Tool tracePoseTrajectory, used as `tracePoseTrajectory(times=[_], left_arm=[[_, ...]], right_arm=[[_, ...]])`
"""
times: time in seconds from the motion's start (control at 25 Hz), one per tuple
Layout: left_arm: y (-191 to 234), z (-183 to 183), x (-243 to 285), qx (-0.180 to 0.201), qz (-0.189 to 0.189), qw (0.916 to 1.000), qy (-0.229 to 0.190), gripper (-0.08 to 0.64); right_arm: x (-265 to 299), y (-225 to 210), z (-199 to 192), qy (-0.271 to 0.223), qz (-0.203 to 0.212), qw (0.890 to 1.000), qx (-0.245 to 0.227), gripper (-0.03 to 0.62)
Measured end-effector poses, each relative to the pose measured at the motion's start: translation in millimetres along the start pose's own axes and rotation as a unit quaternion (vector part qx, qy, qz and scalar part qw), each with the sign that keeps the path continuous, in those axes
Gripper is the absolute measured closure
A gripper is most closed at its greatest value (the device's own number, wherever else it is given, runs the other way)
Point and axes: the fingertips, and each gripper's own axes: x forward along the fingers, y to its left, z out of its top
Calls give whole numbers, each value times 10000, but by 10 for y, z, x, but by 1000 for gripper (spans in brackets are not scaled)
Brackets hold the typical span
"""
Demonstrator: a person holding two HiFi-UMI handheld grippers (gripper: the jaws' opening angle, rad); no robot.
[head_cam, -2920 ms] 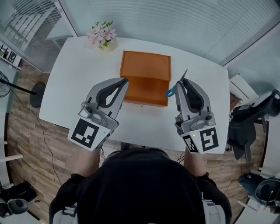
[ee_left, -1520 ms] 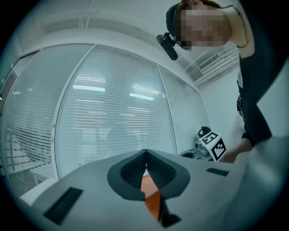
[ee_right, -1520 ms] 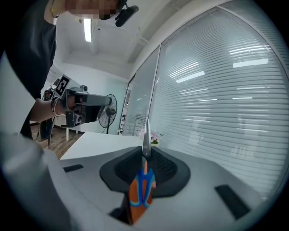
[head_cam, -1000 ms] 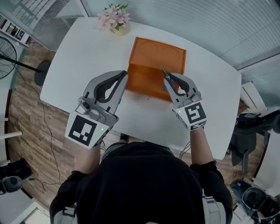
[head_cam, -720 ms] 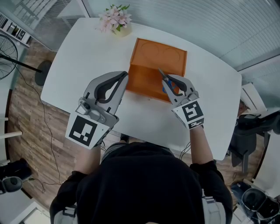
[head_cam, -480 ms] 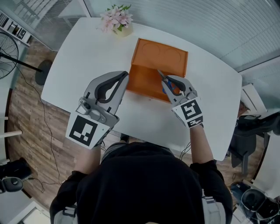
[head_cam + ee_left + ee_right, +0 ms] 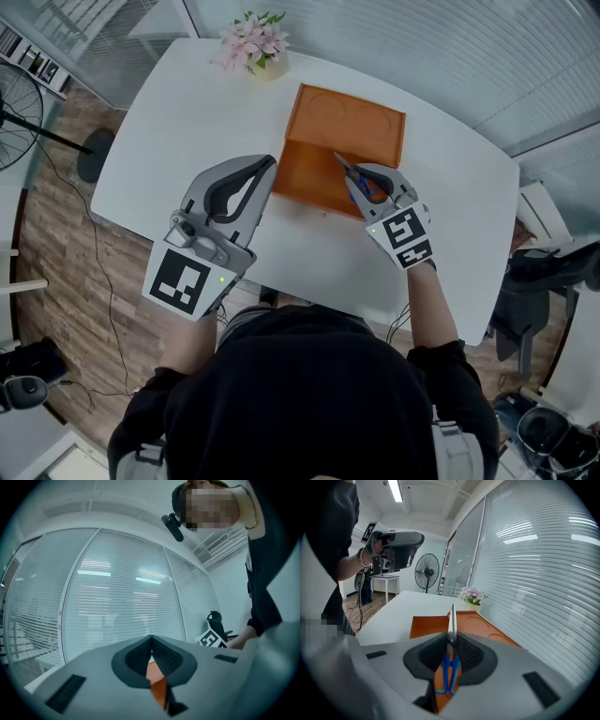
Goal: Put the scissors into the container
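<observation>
Clamping the blue-handled steel scissors (image 7: 452, 620) near their pivot, your right gripper (image 7: 351, 176) hangs over the near part of the open orange rectangular container (image 7: 352, 127), the closed blades poking out past the jaw tips. Your left gripper (image 7: 269, 164) hovers just beside the container's left edge, jaws pressed together on nothing. The container sits on the white oval table (image 7: 178, 122).

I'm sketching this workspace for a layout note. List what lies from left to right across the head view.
fan base → left gripper → orange container → black chair
</observation>
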Motion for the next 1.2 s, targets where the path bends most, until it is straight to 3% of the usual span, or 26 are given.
tracePoseTrajectory(times=[1.2], left_arm=[[83, 41, -109, 52, 64, 9999, -59, 548]], right_arm=[[321, 132, -298, 1201, 492, 9912, -251, 525]])
